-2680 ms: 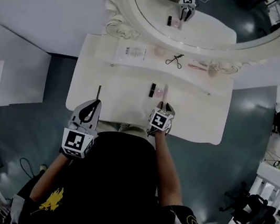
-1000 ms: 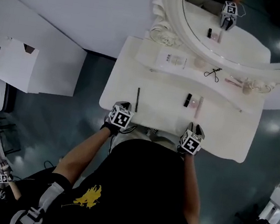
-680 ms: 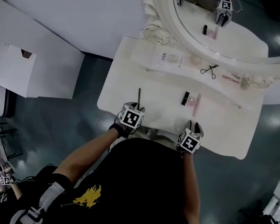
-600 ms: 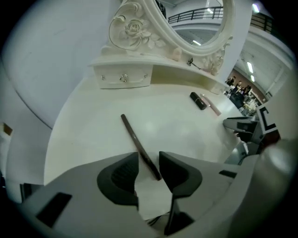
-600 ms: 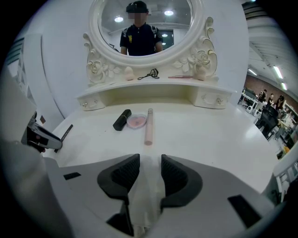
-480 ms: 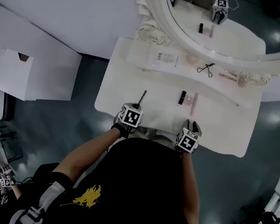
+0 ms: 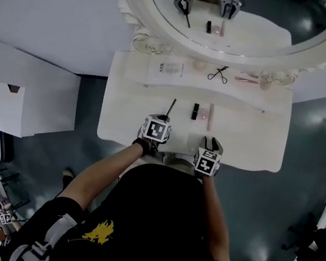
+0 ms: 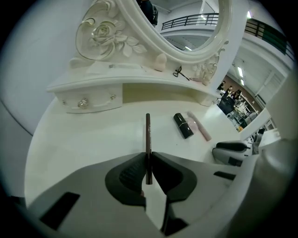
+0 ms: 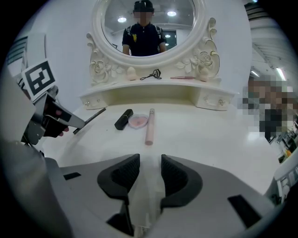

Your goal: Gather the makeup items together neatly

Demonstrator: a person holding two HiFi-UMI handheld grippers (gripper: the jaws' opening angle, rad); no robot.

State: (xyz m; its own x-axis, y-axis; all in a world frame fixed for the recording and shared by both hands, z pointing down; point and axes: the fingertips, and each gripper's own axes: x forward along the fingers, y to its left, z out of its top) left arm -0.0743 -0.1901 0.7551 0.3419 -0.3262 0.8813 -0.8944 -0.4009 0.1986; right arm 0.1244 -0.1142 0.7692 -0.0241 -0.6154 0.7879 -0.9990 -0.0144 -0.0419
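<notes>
My left gripper is shut on the near end of a thin dark makeup pencil, its jaws having just been closing with the pencil between them. The pencil points away from me over the white vanity top, a little left of the black lipstick. A round pink compact and a pale pink tube lie just right of the lipstick. My right gripper hovers near the front edge, jaws slightly apart with nothing between them.
The raised back shelf carries a clear flat packet, an eyelash curler, a thin pink stick and two pale sponges. An oval mirror in an ornate white frame stands behind it. A white cabinet is on the left.
My left gripper took hold of the pencil that lay at the table's left and carried it right, towards the lipstick group. The right gripper stayed put.
</notes>
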